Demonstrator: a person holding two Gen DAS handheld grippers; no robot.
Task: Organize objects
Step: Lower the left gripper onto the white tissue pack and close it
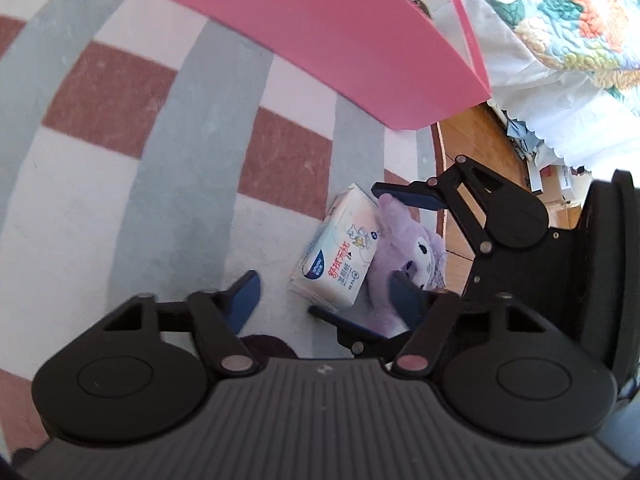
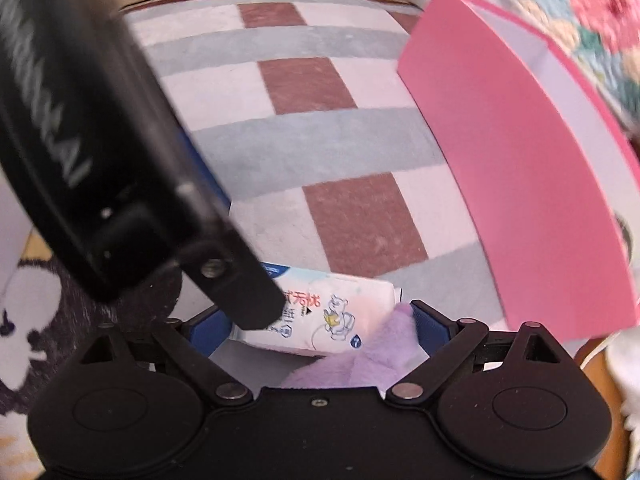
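2 tongs angled down: left tongs (image 1: 324, 294) apart, straddling wipes pack (image 1: 340, 252); right tongs (image 2: 316, 330) apart around plush (image 2: 360, 364).

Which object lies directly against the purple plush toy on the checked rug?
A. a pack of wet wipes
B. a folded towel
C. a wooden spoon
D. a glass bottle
A: the white pack of wet wipes with a cartoon print lies on the checked rug, its long side touching the purple plush toy; neither view shows a bottle, towel or spoon.
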